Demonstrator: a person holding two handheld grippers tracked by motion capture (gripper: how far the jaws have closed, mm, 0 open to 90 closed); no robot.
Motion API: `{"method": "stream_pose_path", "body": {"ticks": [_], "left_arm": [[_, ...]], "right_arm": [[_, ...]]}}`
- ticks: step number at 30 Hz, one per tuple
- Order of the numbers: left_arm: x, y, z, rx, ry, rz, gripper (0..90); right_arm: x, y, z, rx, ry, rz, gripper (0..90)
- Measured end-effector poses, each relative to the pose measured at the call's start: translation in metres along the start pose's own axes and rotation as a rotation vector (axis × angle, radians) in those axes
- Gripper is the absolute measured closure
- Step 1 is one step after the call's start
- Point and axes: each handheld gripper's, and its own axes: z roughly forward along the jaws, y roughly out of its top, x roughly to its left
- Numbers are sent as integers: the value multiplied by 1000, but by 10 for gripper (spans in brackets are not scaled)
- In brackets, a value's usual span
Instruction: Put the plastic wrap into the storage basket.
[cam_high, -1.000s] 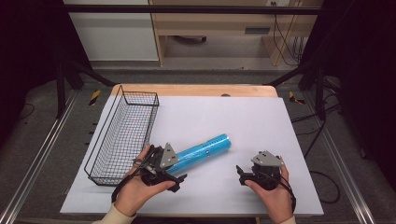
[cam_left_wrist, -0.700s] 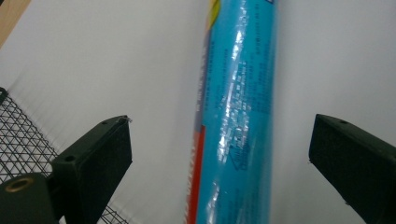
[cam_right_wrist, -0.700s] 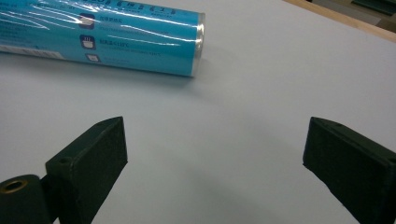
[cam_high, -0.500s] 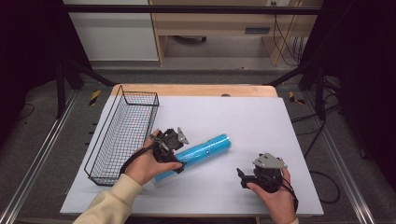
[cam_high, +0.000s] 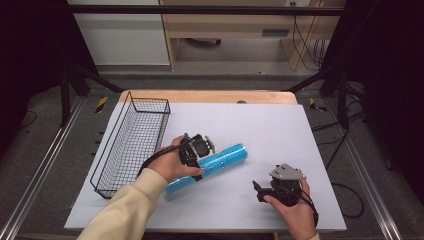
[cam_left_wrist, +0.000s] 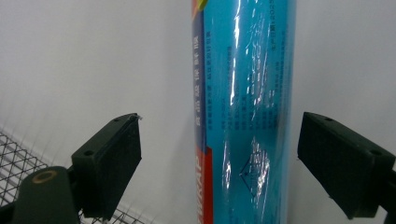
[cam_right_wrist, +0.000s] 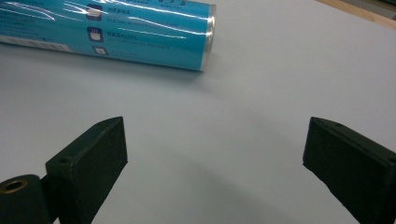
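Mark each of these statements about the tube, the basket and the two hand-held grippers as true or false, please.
1. The blue tube lies on its side on the white sheet. True.
2. The left hand-held gripper is shut tight on the tube. False: its jaws stand open on either side of the tube, with gaps showing.
3. The tube lies inside the wire basket. False: it lies on the sheet beside the basket.
4. The right hand-held gripper is open and holds nothing. True.
5. The right hand-held gripper touches the tube. False: it is apart from the tube, with bare sheet between.
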Motion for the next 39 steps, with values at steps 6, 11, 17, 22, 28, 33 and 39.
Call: {"method": "stream_pose_path", "body": {"ticks": [6,11,17,22,28,33,39], "left_arm": [[0,5,6,-32,-19,-2,161],[-2,3,9,-154,-34,-49,190],[-5,1,18,-187,-36,-60,201],[-6,-2,26,-219,-36,-78,201],[-6,-2,34,-214,-40,-86,194],[-6,-3,39,-225,-51,-109,196],[-7,-3,45,-227,-61,-120,198]], "right_arm": [[1,0,1,7,5,-1,67],[1,0,2,12,9,-8,67],[2,0,3,17,15,-9,67],[2,-1,3,20,18,-9,67],[3,-1,3,25,21,-13,67],[3,-1,3,23,24,-12,67],[3,-1,3,23,24,-14,68]]}}
